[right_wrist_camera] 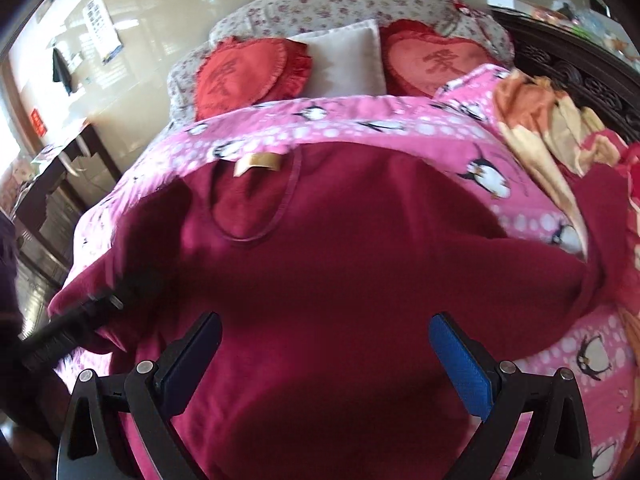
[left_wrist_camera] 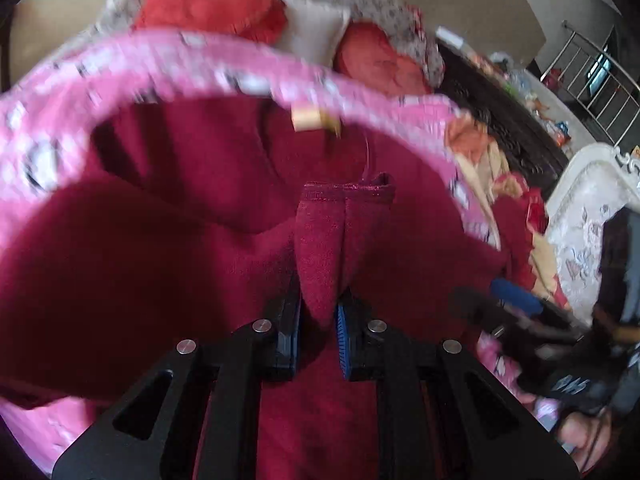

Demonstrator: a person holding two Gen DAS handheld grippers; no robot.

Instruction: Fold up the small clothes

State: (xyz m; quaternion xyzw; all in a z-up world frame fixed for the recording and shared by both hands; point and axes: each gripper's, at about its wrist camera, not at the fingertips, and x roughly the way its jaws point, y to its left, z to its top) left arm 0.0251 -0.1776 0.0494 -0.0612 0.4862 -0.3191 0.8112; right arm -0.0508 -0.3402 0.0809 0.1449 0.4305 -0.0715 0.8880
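A dark red sweater (right_wrist_camera: 360,260) lies spread on a pink penguin blanket (right_wrist_camera: 400,120), neckline and tan label (right_wrist_camera: 258,162) at the far side. In the left wrist view my left gripper (left_wrist_camera: 318,314) is shut on a sleeve (left_wrist_camera: 324,248) of that sweater (left_wrist_camera: 140,260), and the cuff (left_wrist_camera: 346,192) sticks out beyond the pads, lifted over the body. My right gripper (right_wrist_camera: 325,320) hangs open over the sweater's lower body with nothing between its fingers. The left gripper (right_wrist_camera: 80,320) shows blurred at the left edge of the right wrist view.
Two red heart cushions (right_wrist_camera: 248,76) and a white pillow (right_wrist_camera: 344,60) lean against the floral headboard. A heap of orange and red clothes (right_wrist_camera: 540,128) lies on the bed's right side by a dark carved frame (right_wrist_camera: 580,76). A dark table (right_wrist_camera: 52,168) stands at the left.
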